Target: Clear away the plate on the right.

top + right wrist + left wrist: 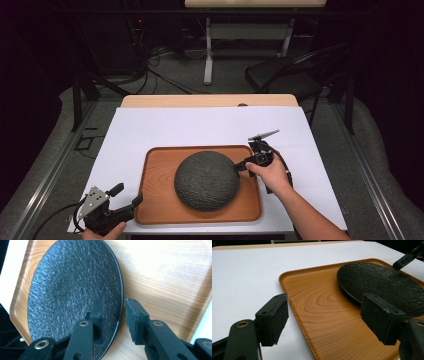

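A round black textured plate [207, 180] lies on a wooden tray [155, 200] in the middle of the white-covered table. My right gripper [239, 166] is at the plate's right rim, held by a hand. In the right gripper view its jaws straddle the rim of the plate [70, 290]: one fingertip [97, 315] sits over the plate, the other hangs beside the rim above the tray [162, 272], with a gap showing. My left gripper [127, 196] stands open at the tray's front left corner, its pads either side of the tray's edge [294, 307], holding nothing.
A white sheet [200, 127] covers the table, with a strip of bare wood [210, 101] at the far edge. Behind the table stand a black chair [280, 75] and a desk leg [207, 55]. Cables lie on the floor.
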`<act>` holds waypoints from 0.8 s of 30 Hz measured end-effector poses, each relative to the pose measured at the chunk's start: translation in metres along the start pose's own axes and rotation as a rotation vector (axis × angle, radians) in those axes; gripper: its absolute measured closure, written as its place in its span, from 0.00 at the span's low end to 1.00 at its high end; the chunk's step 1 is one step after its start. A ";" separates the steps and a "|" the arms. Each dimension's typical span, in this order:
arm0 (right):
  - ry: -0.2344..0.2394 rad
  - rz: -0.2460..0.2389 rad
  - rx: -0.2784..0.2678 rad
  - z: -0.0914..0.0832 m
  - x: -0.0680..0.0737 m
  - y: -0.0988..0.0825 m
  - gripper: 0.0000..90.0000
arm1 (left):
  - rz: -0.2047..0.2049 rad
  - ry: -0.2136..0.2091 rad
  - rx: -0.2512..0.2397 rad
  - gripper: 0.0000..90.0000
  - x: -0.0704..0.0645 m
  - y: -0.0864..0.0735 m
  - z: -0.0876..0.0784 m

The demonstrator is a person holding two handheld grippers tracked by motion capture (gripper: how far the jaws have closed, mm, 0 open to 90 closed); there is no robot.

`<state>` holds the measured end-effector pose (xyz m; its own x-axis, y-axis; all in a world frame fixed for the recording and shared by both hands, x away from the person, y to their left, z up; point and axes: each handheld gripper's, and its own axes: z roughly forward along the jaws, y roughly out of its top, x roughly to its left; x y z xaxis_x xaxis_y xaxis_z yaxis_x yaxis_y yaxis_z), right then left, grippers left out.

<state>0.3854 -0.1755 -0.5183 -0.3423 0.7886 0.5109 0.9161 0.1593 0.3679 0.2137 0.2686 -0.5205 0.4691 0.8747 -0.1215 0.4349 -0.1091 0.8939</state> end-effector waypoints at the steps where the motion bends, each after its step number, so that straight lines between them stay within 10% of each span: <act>1: 0.002 0.000 -0.012 -0.002 0.000 -0.001 0.75 | 0.000 -0.002 -0.001 0.25 0.000 0.000 0.000; 24: 0.046 -0.131 -0.346 -0.049 -0.015 -0.090 0.65 | -0.009 0.010 0.005 0.25 0.000 0.000 0.000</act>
<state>0.2982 -0.2311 -0.5207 -0.4684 0.7459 0.4735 0.7416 0.0407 0.6696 0.2141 0.2688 -0.5212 0.4569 0.8806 -0.1253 0.4432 -0.1033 0.8905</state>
